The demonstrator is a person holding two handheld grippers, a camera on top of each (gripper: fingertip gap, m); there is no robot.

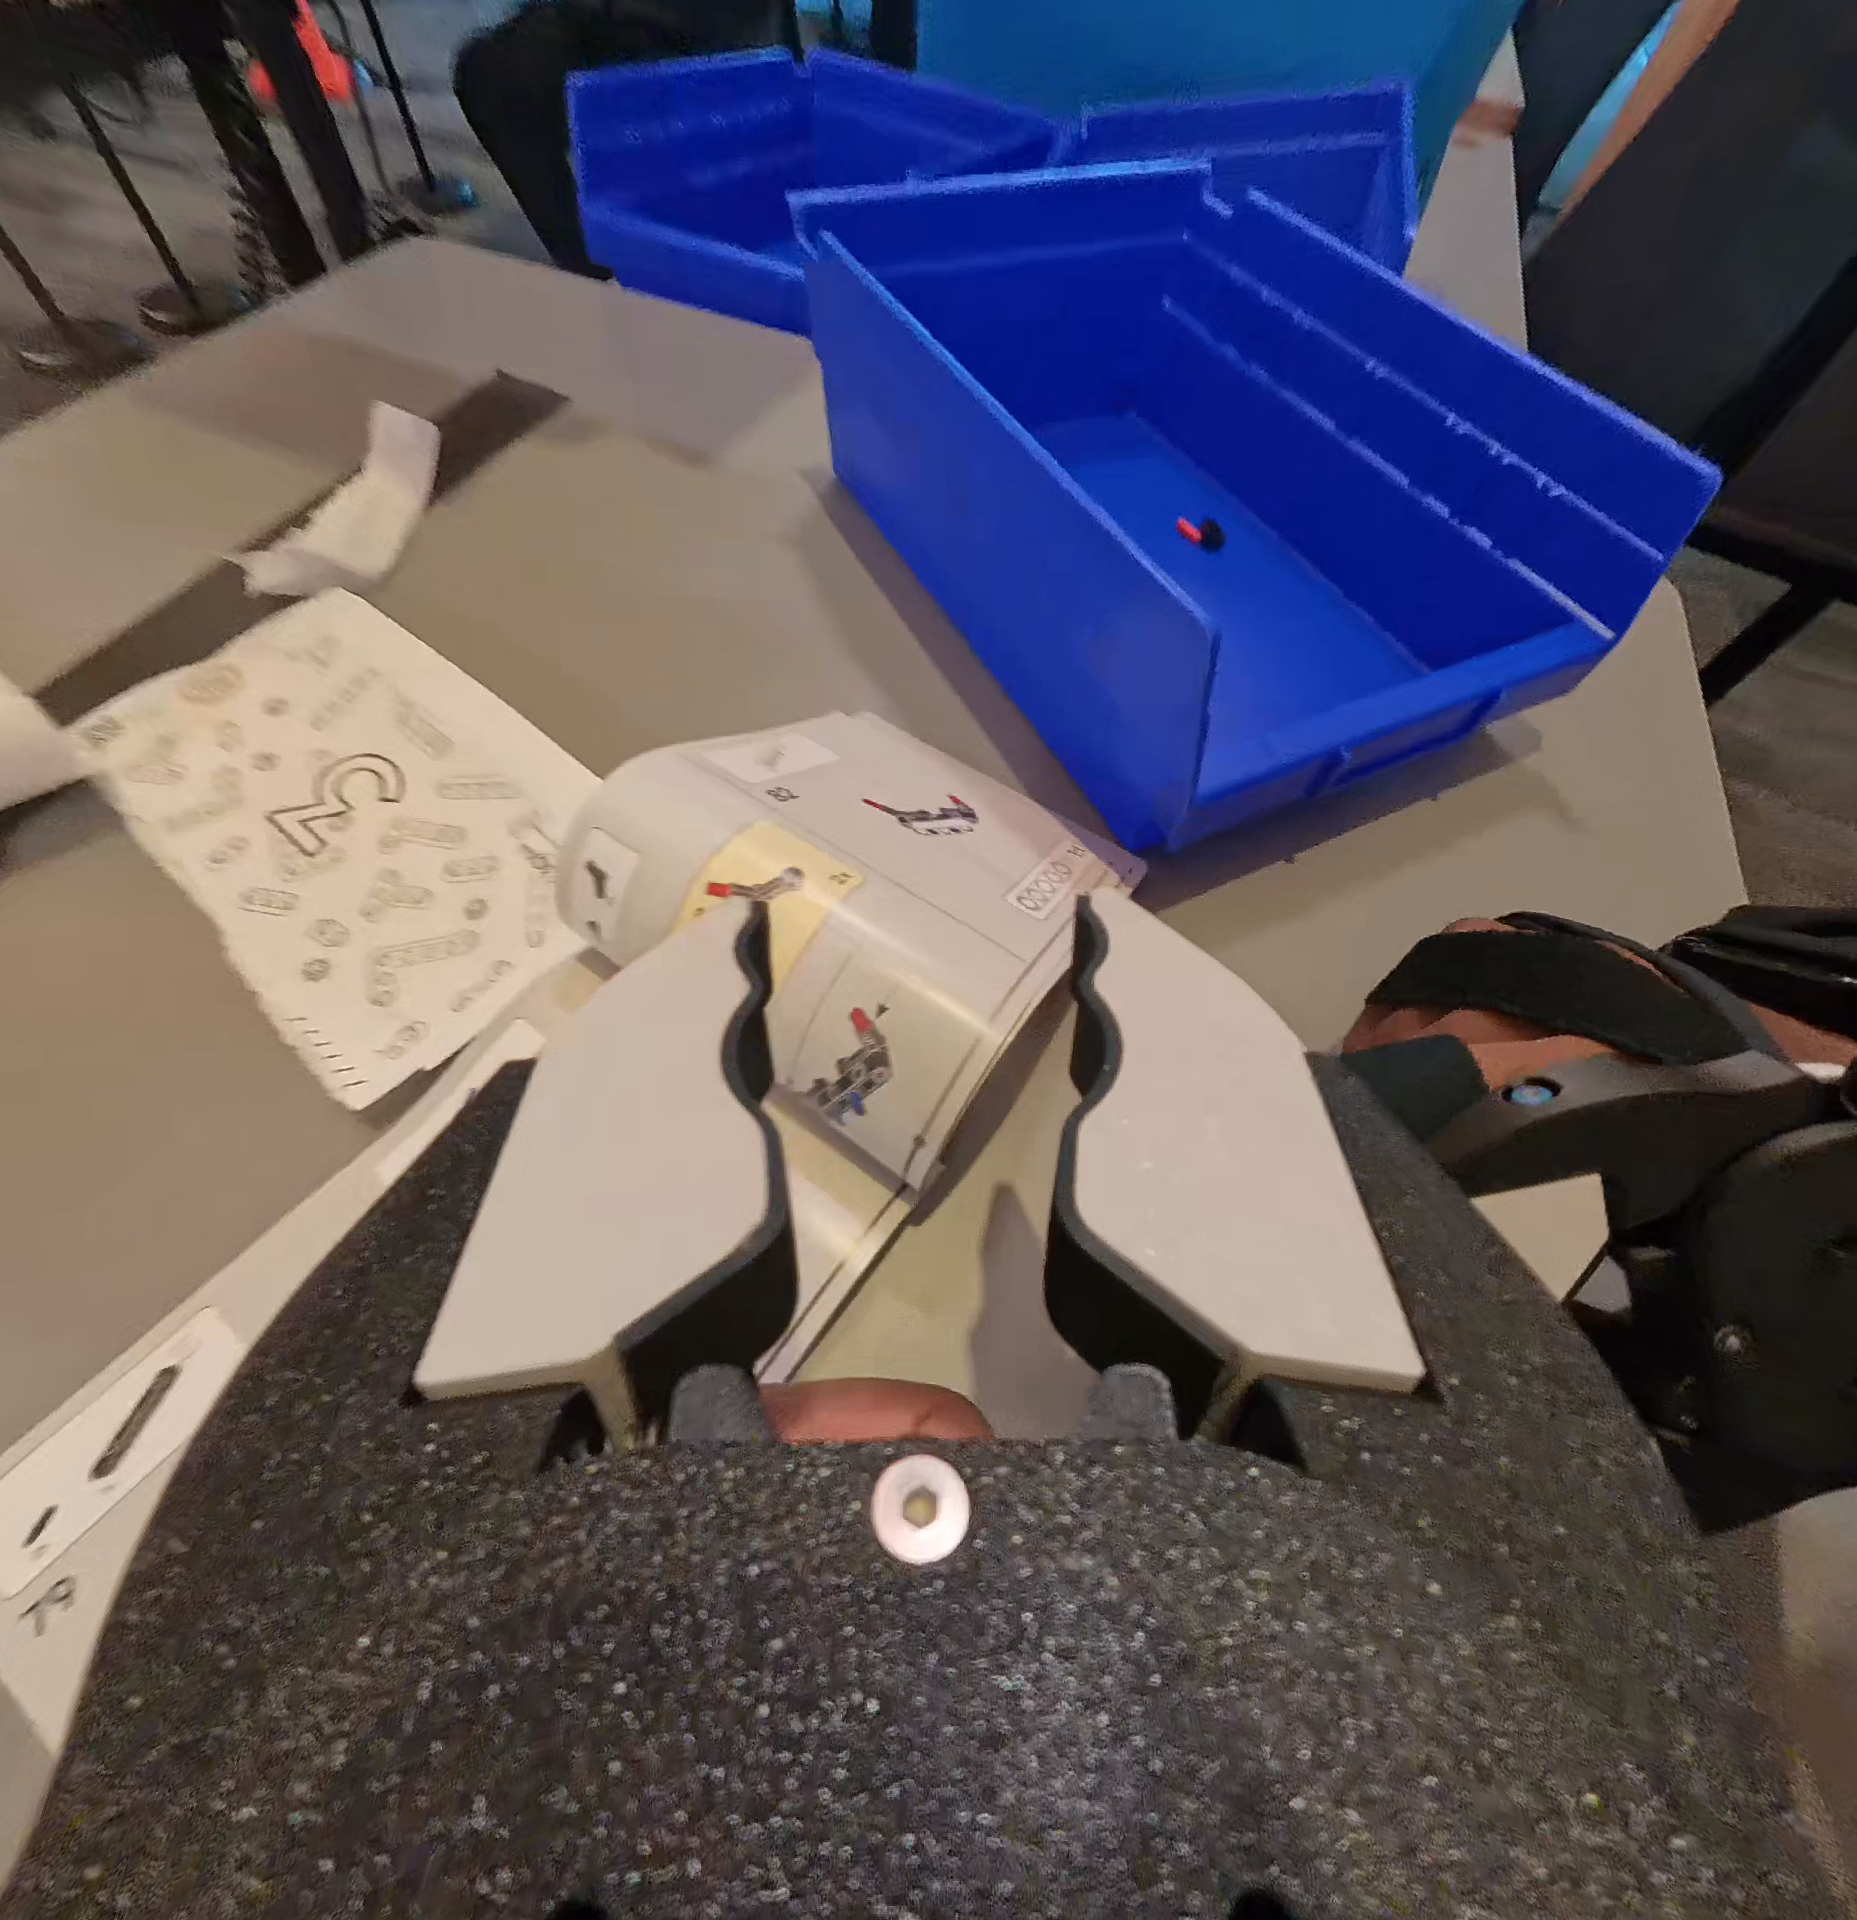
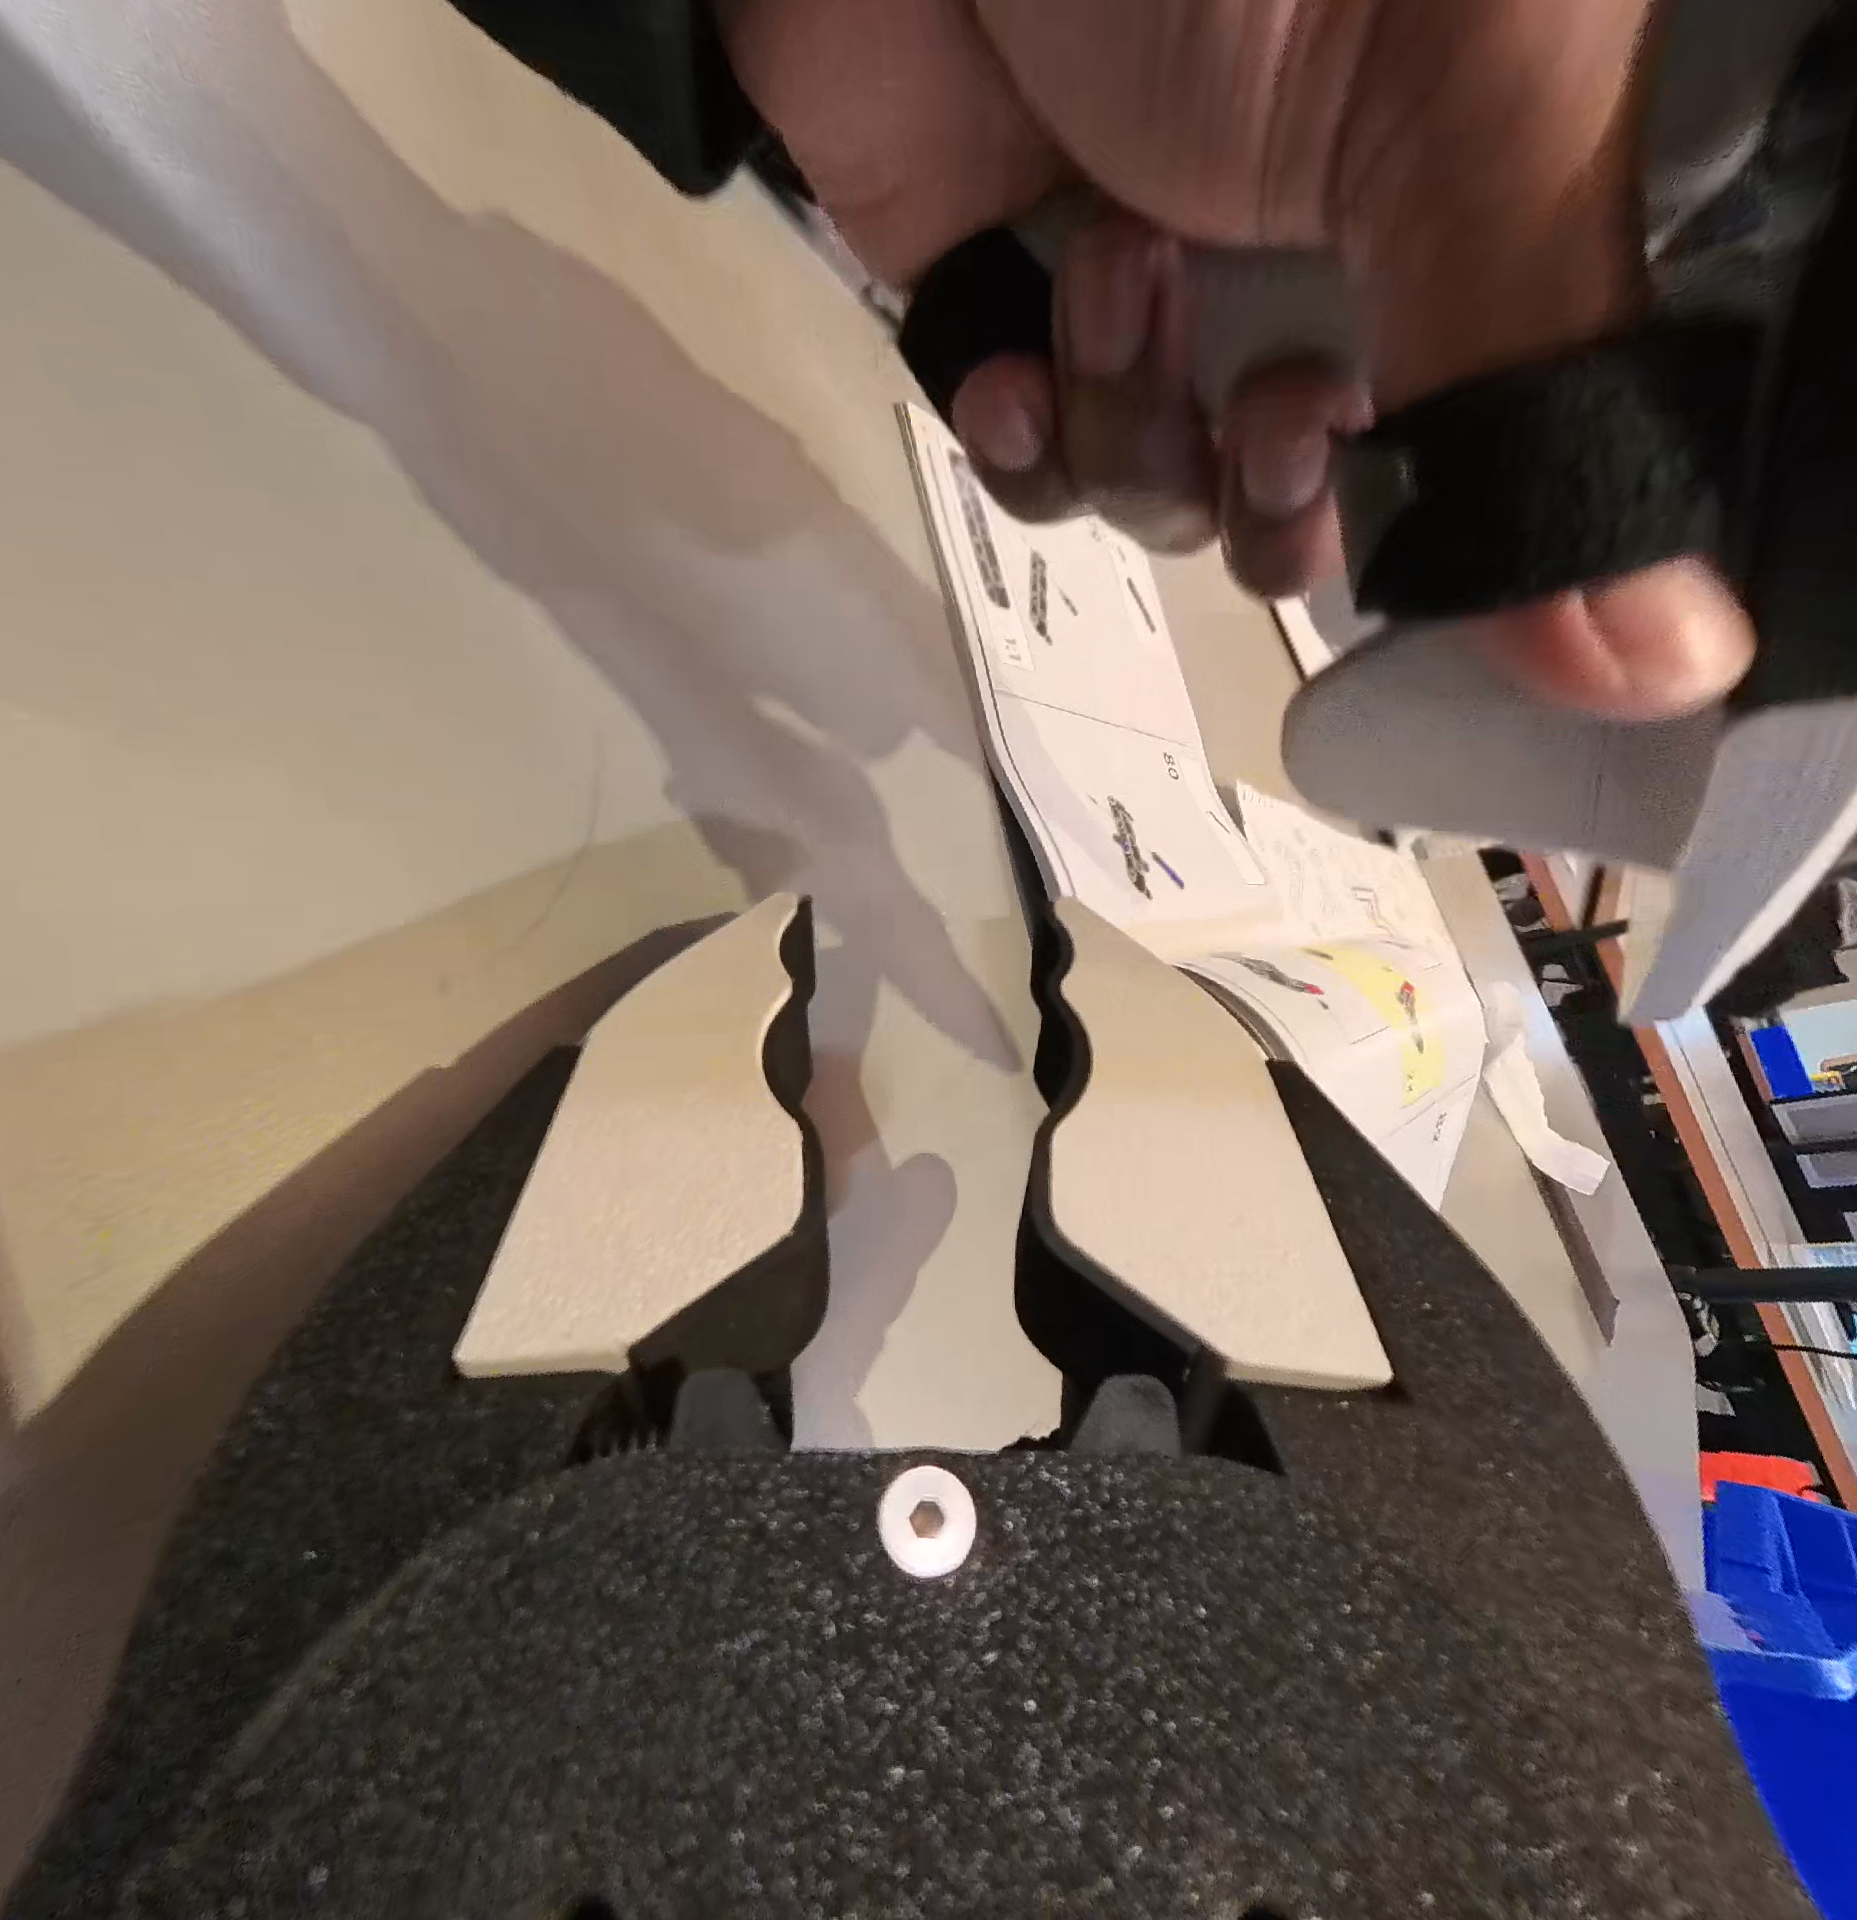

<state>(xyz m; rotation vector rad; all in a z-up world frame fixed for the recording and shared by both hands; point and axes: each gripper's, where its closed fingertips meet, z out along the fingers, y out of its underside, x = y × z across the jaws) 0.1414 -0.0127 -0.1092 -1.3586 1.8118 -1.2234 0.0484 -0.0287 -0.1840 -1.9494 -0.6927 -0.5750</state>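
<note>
An open instruction booklet (image 1: 903, 883) lies on the grey table (image 1: 591, 520), its pages curling up in a hump. My left gripper (image 1: 919, 925) is open just above it. The curled page lies between the wide-apart fingers and neither pad presses on it. My right gripper (image 2: 924, 935) is open and empty, with only bare table (image 2: 280, 623) between its fingers. Its right finger (image 2: 1142, 1039) is beside the booklet's near edge (image 2: 1111, 727). The hand (image 2: 1163, 208) with my left gripper's grey finger (image 2: 1475, 769) hangs over the booklet in the right wrist view. The right gripper's black body (image 1: 1630, 1143) shows at the right of the left wrist view.
A blue bin (image 1: 1007, 520) stands just beyond the booklet with a small red and black part (image 1: 1199, 532) inside; more blue bins (image 1: 695, 187) are behind it. A printed paper sheet (image 1: 332, 831), crumpled white paper (image 1: 352, 509) and a white card (image 1: 103, 1455) lie to the left. The white card (image 1: 103, 1455) is about equally far from each gripper, around 20 cm.
</note>
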